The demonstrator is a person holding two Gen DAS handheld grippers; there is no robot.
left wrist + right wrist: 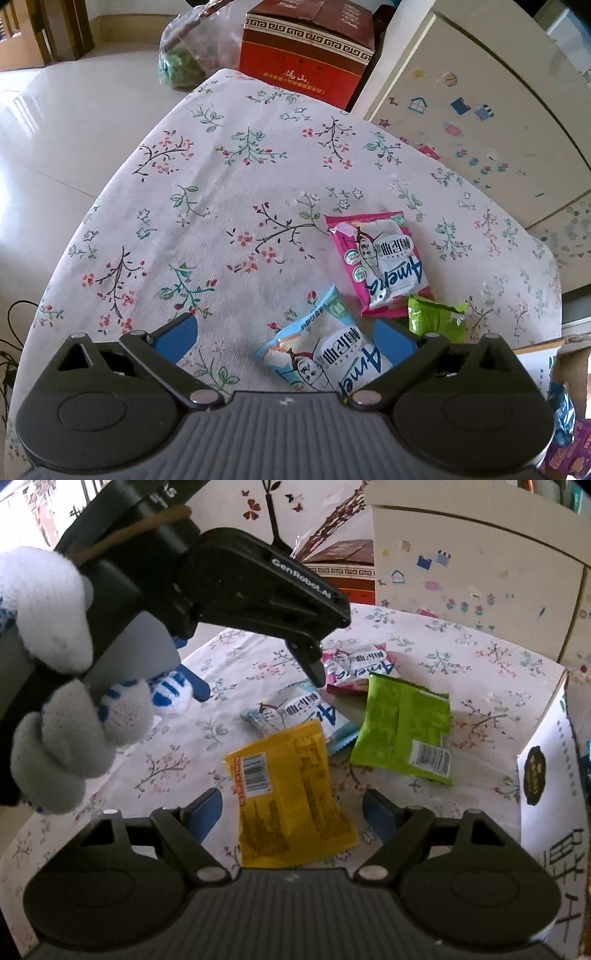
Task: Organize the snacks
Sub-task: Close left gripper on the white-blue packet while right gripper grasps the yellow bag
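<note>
Several snack packets lie on the floral tablecloth (221,192). A light blue packet (328,354) lies between the open fingers of my left gripper (284,339). A pink packet (380,258) lies just beyond it, with a green packet (436,319) at its near right corner. In the right wrist view a yellow packet (291,797) lies between the open fingers of my right gripper (291,812). The green packet (404,731), the blue packet (291,712) and the pink packet (358,668) lie beyond it. The left gripper (258,672), held by a gloved hand, hovers over them.
A white cardboard box (554,797) stands at the table's right edge. A red carton (306,55) and a plastic bag (184,55) sit beyond the far edge. A cream cabinet with stickers (480,110) stands to the right. Tiled floor lies to the left.
</note>
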